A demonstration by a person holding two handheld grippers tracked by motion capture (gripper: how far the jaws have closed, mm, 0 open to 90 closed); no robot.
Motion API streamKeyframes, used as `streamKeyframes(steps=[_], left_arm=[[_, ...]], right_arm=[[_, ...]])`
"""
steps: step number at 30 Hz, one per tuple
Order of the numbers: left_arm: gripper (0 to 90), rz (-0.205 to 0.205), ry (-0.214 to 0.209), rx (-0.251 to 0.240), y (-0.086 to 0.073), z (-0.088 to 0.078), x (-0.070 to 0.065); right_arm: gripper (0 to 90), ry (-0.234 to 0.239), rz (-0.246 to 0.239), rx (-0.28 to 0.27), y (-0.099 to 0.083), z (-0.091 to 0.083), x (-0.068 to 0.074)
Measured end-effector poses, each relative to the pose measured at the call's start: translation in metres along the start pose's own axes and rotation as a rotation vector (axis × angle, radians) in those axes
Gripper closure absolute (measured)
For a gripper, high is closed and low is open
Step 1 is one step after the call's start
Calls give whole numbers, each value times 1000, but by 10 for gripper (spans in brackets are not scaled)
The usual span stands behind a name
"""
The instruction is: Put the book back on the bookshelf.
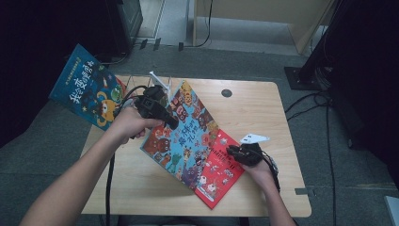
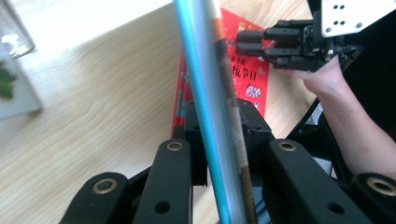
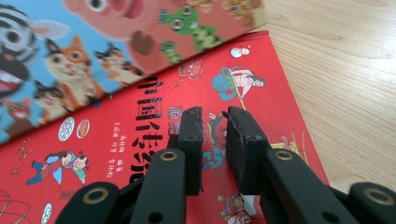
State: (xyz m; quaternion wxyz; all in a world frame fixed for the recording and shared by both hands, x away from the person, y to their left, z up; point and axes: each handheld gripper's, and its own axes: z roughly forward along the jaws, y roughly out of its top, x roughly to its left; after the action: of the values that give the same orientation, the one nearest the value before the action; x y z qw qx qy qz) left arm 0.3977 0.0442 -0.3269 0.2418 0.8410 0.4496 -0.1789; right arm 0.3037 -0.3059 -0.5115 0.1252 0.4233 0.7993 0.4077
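A blue picture book (image 1: 188, 136) with cartoon animals slants across the table, one side raised. My left gripper (image 1: 171, 123) is shut on its upper left edge. In the left gripper view the book's thin edge (image 2: 210, 107) runs up between my left gripper's (image 2: 219, 121) jaws. Under it a red book (image 1: 221, 172) lies flat on the wooden table (image 1: 249, 103). My right gripper (image 1: 231, 151) is at the red book's right side. In the right gripper view its jaws (image 3: 215, 114) stand slightly apart, open over the red cover (image 3: 116, 140), with nothing between them.
A dark blue book (image 1: 87, 87) leans up at the table's far left, beside a wire rack (image 1: 157, 82). A round cable hole (image 1: 227, 93) sits near the back edge. Bare tabletop (image 3: 341, 93) lies right of the red book. Cables trail on the floor.
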Motion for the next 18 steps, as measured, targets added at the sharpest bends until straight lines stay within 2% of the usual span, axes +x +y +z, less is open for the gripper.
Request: streamKeyframes(steps=[2,5,7,10,15,18], left_arm=[[800,-21,5,-6,-6,-6,1],[815,-9,12,-12,-14,-15,0],[817,18,25,-10,-20,-20,-2],[818,14,31,-6,-29,-25,-2],[817,16,56,-34,-45,-38,1],[817,-6,47,-64,-58,-49,8]], right_arm=[[753,-1,-8,-2,0,0,1],[752,-1,-15,-2,1,1,2],[745,0,-12,-3,1,2,3],[724,-4,-21,-10,2,2,4],[715,-2,-23,4,5,2,5],[712,4,-31,7,7,5,7]])
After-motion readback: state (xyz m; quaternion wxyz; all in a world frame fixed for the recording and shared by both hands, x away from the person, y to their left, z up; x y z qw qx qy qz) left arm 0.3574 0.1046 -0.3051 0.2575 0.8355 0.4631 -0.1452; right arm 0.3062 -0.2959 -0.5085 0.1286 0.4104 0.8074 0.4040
